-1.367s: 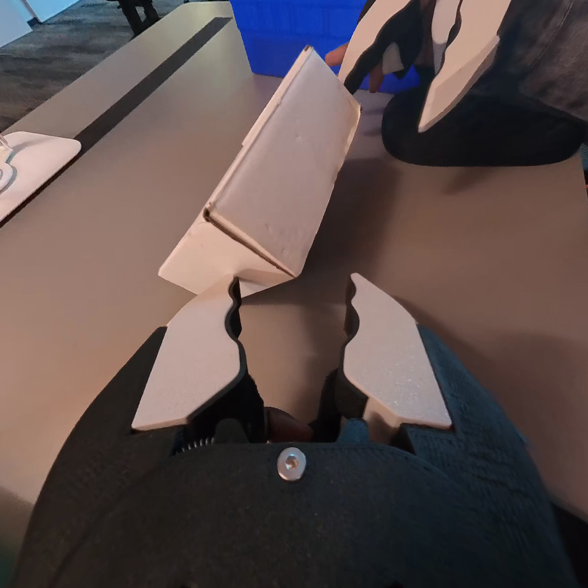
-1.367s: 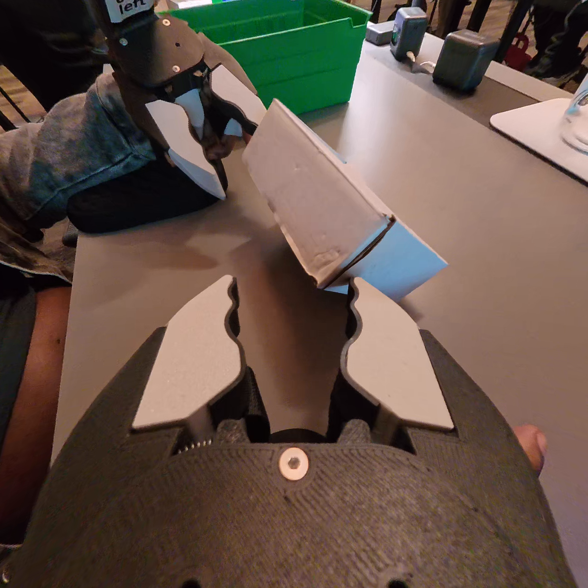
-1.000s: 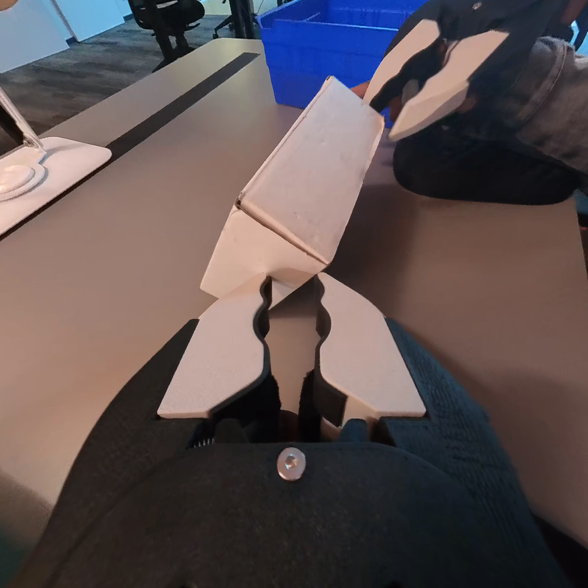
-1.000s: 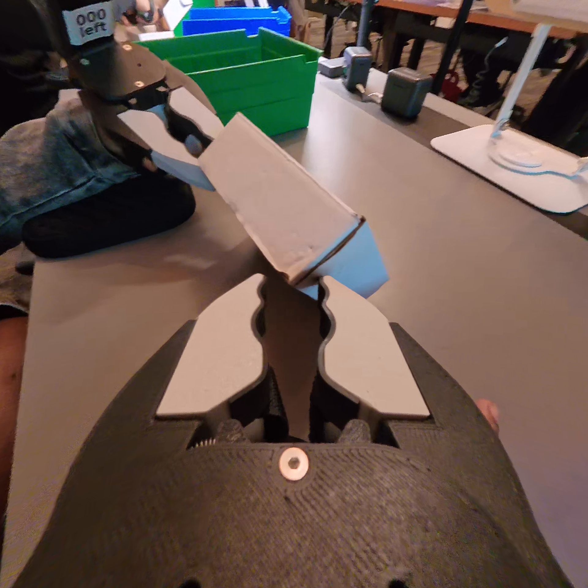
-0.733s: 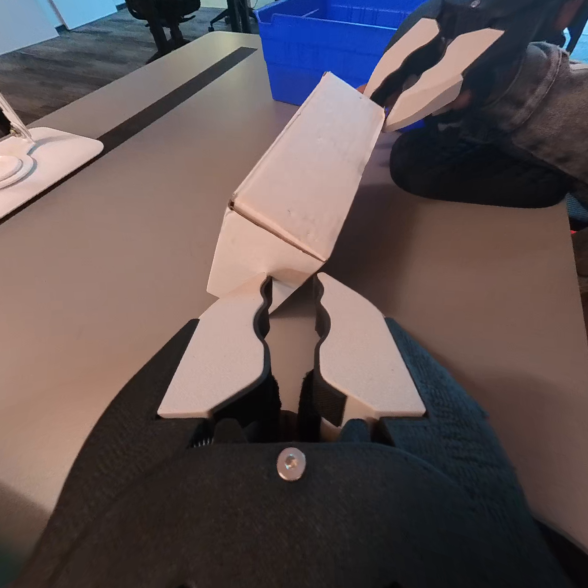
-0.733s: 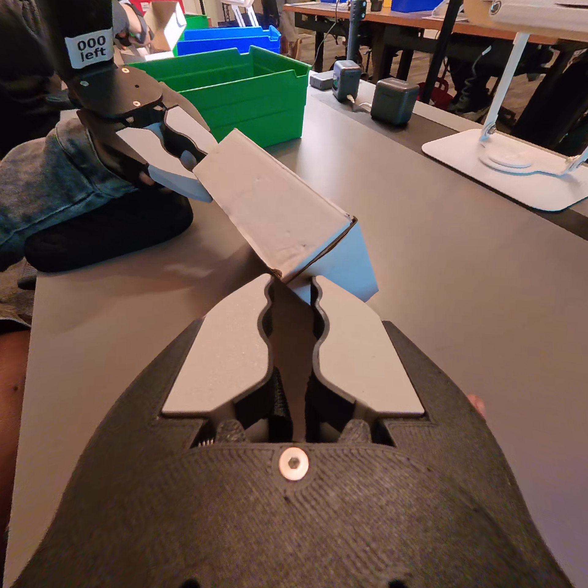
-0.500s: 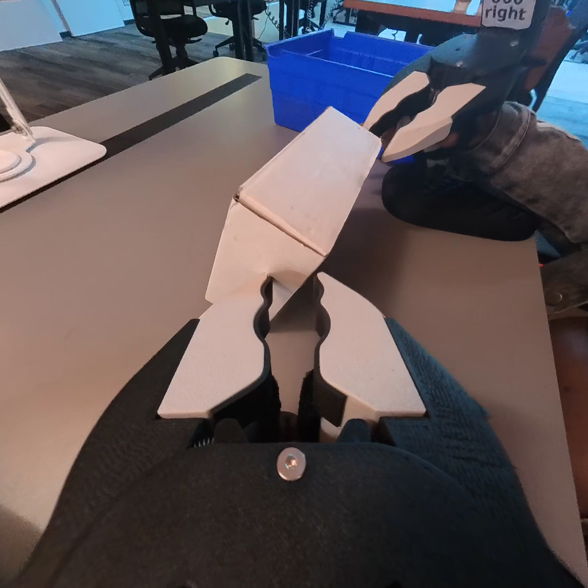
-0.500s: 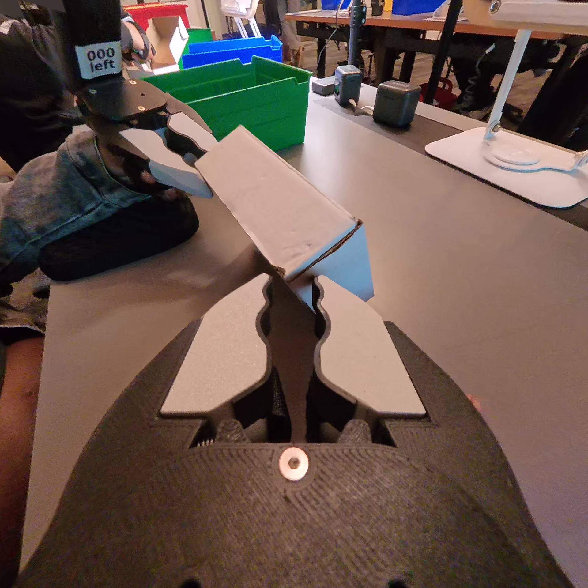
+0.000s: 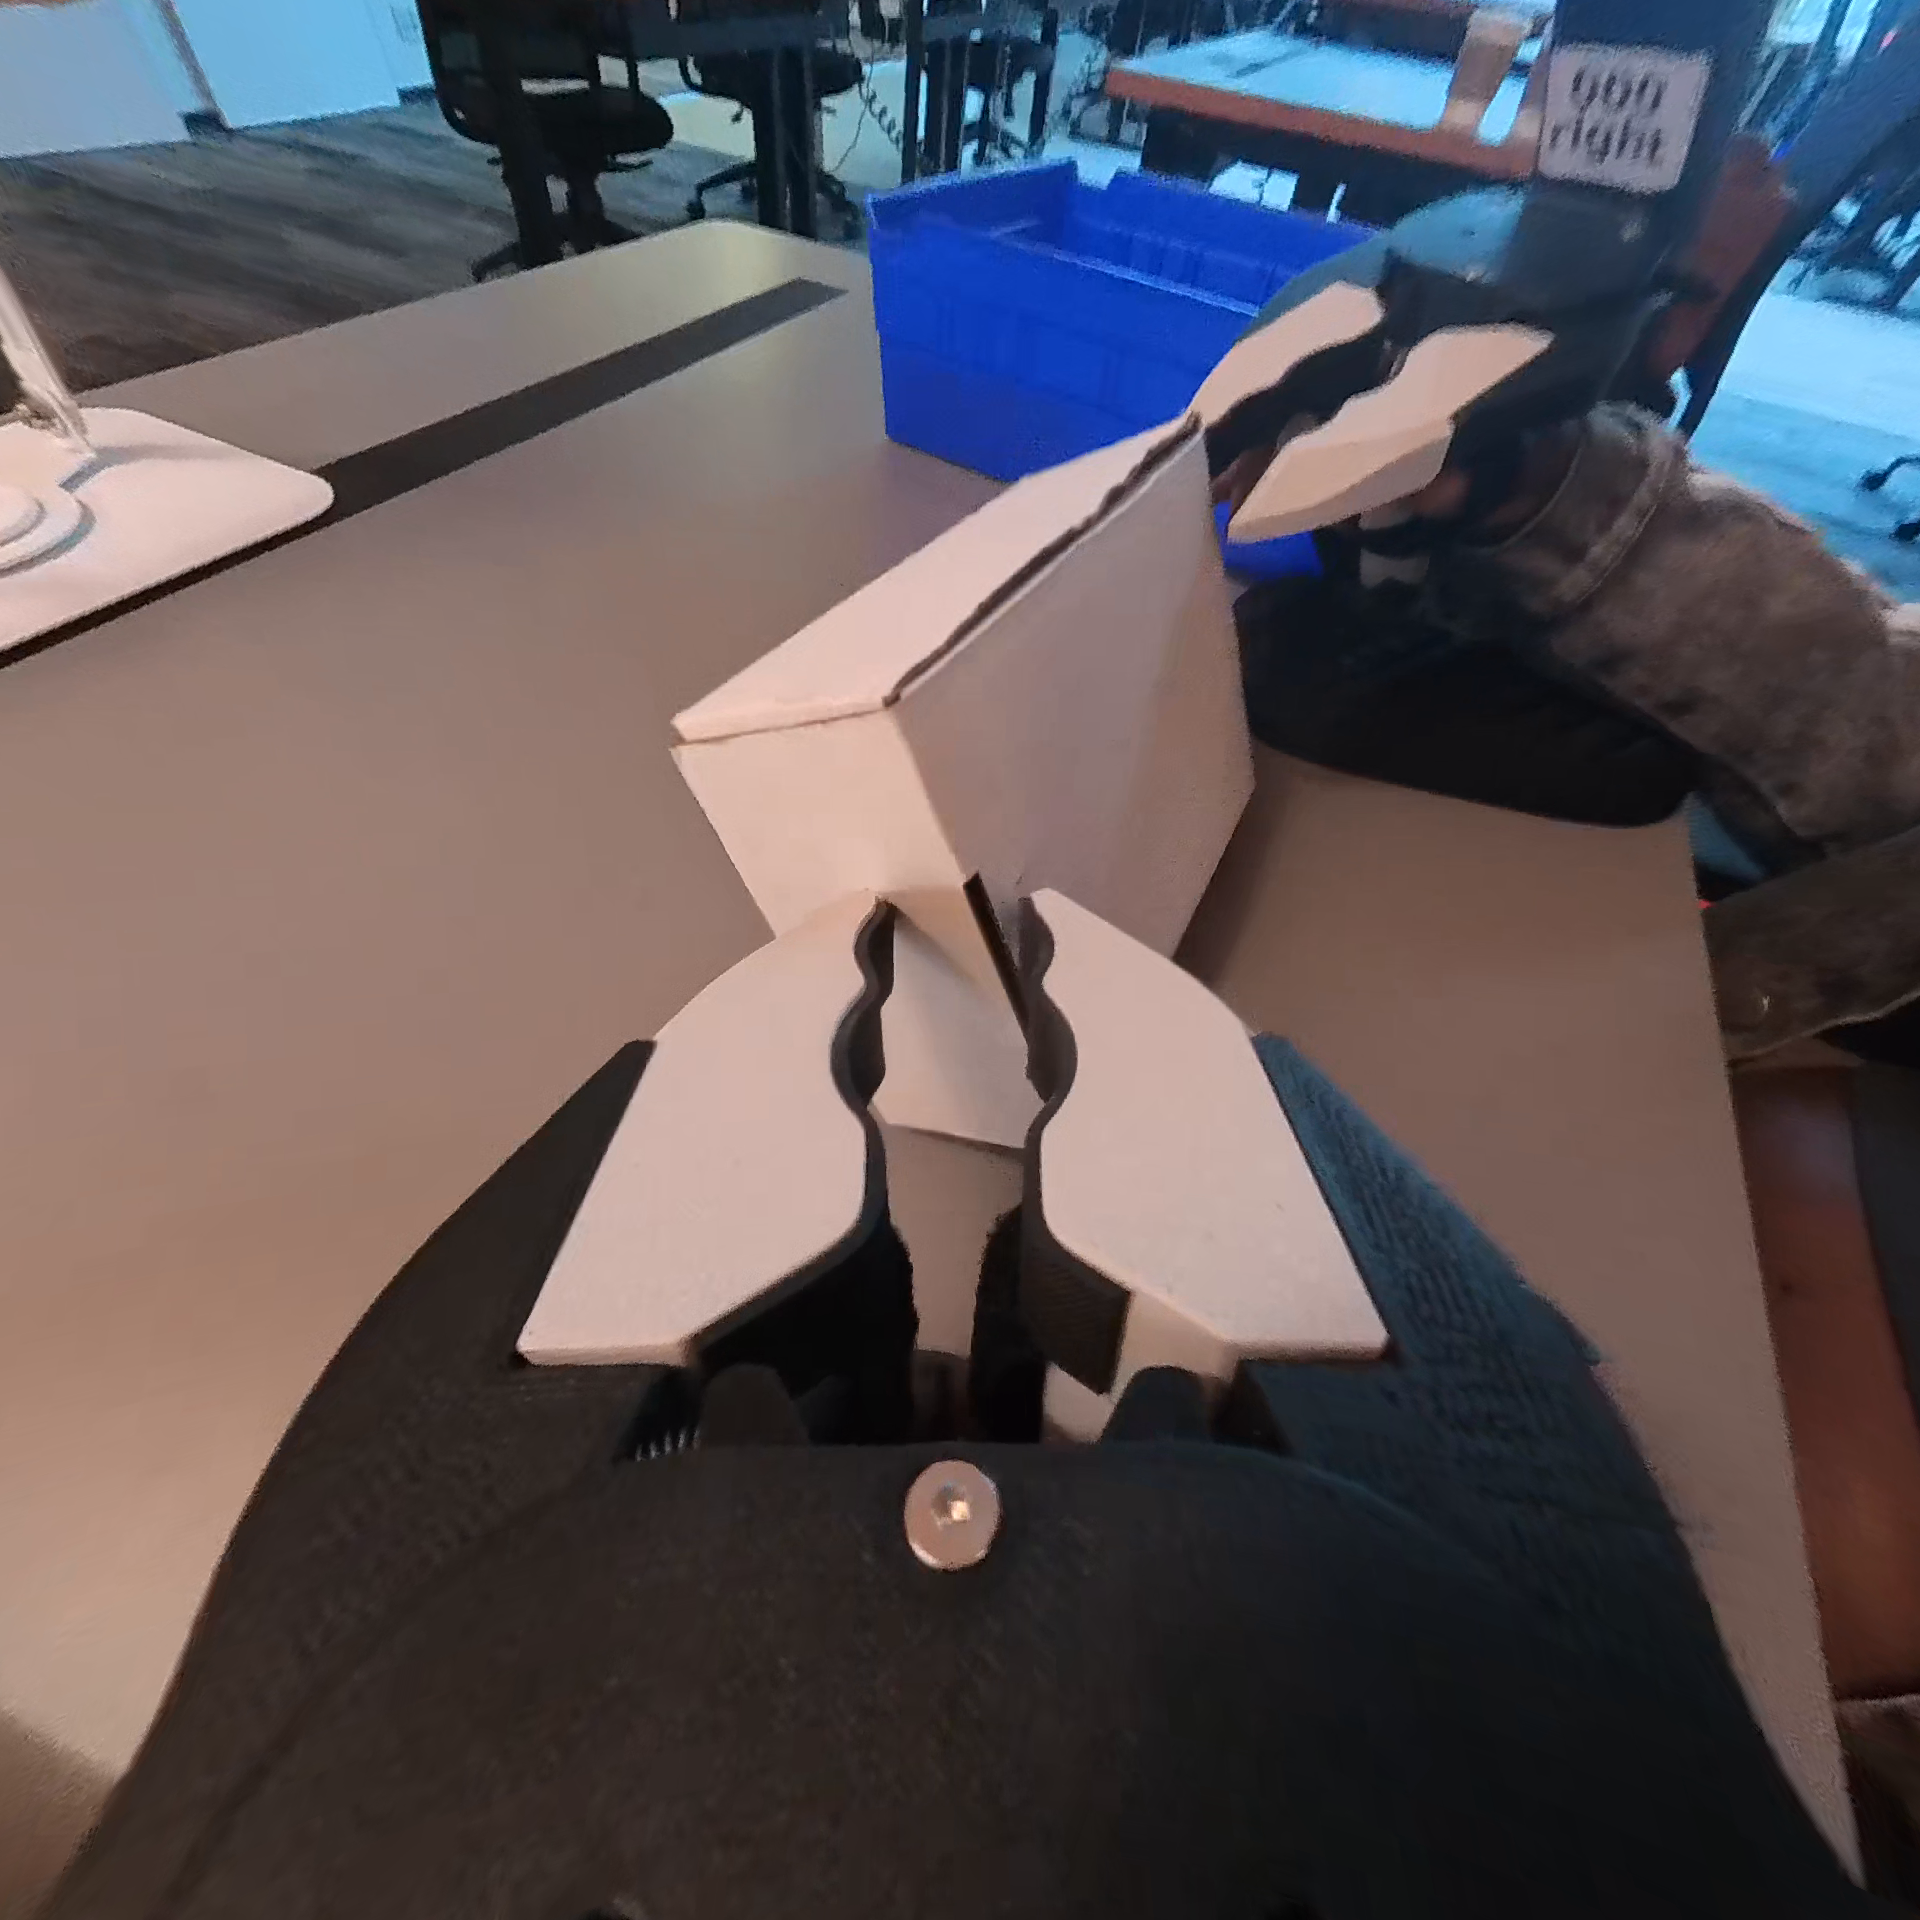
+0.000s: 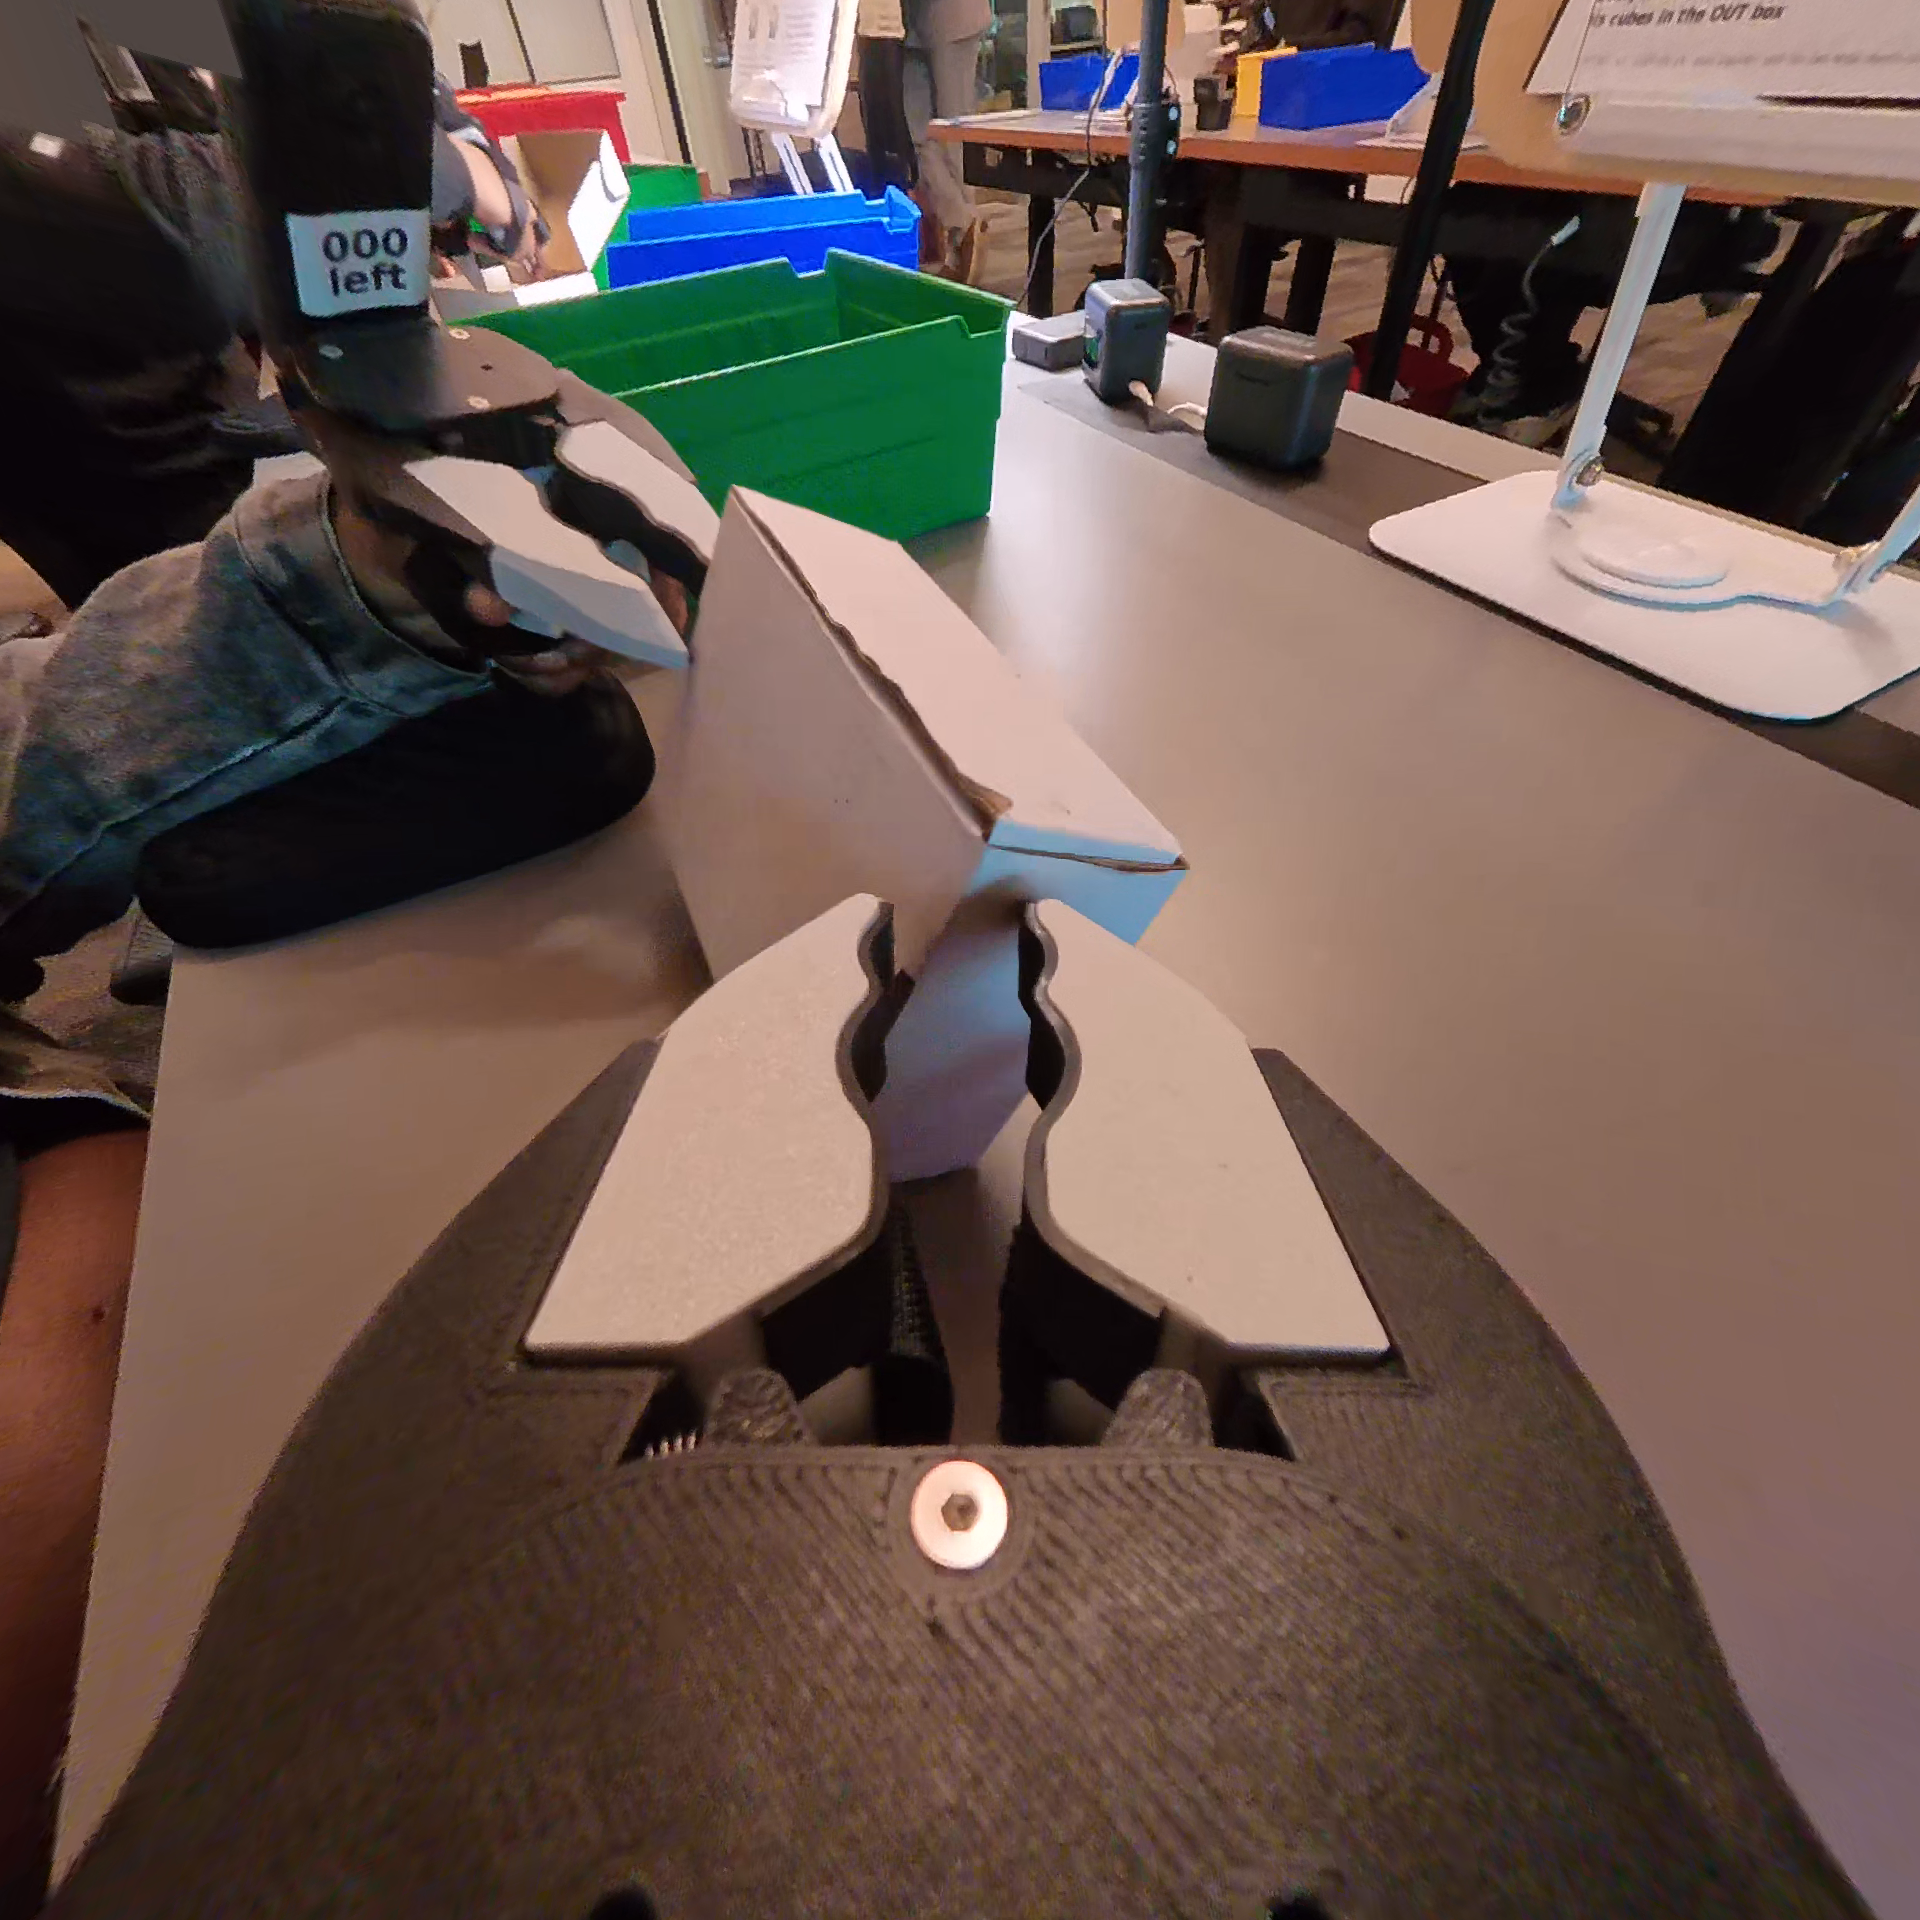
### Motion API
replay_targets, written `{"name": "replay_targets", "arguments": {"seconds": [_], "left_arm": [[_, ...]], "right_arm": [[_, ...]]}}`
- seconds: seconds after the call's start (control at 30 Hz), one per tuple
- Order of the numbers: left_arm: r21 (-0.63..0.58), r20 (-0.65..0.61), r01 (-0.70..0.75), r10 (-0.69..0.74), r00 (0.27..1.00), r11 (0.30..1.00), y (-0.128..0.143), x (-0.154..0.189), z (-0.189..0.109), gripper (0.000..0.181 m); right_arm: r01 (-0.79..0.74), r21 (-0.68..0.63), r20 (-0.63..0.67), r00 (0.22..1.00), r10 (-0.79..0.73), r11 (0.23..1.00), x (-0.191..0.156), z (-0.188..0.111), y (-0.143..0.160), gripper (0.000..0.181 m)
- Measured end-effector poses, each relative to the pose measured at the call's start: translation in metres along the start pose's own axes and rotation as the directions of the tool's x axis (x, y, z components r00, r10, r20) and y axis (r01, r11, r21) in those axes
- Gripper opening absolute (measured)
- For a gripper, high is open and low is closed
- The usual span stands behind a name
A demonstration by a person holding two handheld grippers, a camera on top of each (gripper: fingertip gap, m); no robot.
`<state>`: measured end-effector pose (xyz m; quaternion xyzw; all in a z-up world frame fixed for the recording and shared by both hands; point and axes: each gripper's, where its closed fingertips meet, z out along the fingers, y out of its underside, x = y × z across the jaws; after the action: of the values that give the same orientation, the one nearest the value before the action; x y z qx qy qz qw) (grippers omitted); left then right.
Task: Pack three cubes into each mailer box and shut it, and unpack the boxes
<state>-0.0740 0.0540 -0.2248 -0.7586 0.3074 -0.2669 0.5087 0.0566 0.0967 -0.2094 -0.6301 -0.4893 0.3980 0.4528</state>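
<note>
A closed white mailer box (image 9: 987, 707) is held tilted above the grey table (image 9: 364, 727). My left gripper (image 9: 956, 914) is shut on its near corner. My right gripper (image 10: 956, 914) is shut on the opposite corner of the box (image 10: 831, 727). Each gripper also shows at the far end of the box in the other's view: the right gripper in the left wrist view (image 9: 1320, 416) and the left gripper in the right wrist view (image 10: 623, 551). The lid seam runs along the box's upper edge. No cubes are in view.
A blue bin (image 9: 1060, 312) stands on the table beyond the box in the left wrist view. A green bin (image 10: 790, 395) stands behind it in the right wrist view. Two dark charger blocks (image 10: 1278, 395) and a white lamp base (image 10: 1662, 582) are at the table's far side. The person's denim sleeves rest at the table edge. My right fingertips sit around 15 cm from my left ones.
Both grippers went from open to shut on the box's opposite corners. The box has since turned in their grip, so its lid seam now faces up.
</note>
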Motion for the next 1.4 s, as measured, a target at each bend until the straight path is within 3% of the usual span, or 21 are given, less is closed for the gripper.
{"name": "replay_targets", "arguments": {"seconds": [0.2, 0.37, 0.5, 0.57, 0.77, 0.8, 1.07, 1.27, 1.4], "left_arm": [[-0.047, -0.034, -0.073, 0.072, 0.997, 0.996, 0.008, 0.008, 0.002, 0.021], [-0.083, -0.165, -0.132, 0.117, 0.979, 0.988, 0.019, 0.030, -0.003, 0.016], [-0.080, -0.160, -0.162, 0.148, 0.976, 0.984, 0.020, 0.032, -0.002, 0.022], [-0.076, -0.158, -0.158, 0.145, 0.977, 0.984, 0.020, 0.032, -0.001, 0.038], [0.006, -0.023, -0.141, 0.141, 0.990, 0.990, 0.005, 0.014, 0.009, 0.111], [0.002, -0.029, -0.132, 0.132, 0.991, 0.991, 0.005, 0.014, 0.012, 0.115], [-0.100, -0.071, -0.153, 0.147, 0.987, 0.983, 0.012, 0.005, 0.044, 0.119], [-0.004, -0.147, -0.144, 0.142, 0.979, 0.990, 0.006, 0.012, 0.058, 0.104], [-0.050, -0.165, -0.163, 0.153, 0.974, 0.985, 0.014, 0.016, 0.066, 0.092]], "right_arm": [[0.060, -0.003, -0.034, 0.998, -0.060, 0.998, 0.002, -0.002, 0.000, 0.022], [0.094, -0.052, 0.001, 0.996, -0.095, 0.994, -0.002, -0.006, 0.009, 0.022], [0.085, -0.057, 0.028, 0.996, -0.084, 0.995, -0.006, -0.009, 0.010, 0.026], [0.089, -0.057, 0.036, 0.996, -0.087, 0.994, -0.007, -0.010, 0.010, 0.027], [0.087, -0.049, 0.056, 0.995, -0.085, 0.995, -0.009, -0.010, 0.010, 0.032], [0.084, -0.046, 0.056, 0.995, -0.082, 0.995, -0.009, -0.010, 0.009, 0.033], [0.027, 0.138, 0.082, 0.996, -0.039, 0.990, -0.005, -0.023, -0.010, 0.055], [0.029, 0.065, 0.114, 0.993, -0.037, 0.997, -0.013, -0.014, -0.003, 0.091], [0.023, -0.018, 0.114, 0.993, -0.021, 1.000, -0.014, -0.006, 0.004, 0.109]]}}
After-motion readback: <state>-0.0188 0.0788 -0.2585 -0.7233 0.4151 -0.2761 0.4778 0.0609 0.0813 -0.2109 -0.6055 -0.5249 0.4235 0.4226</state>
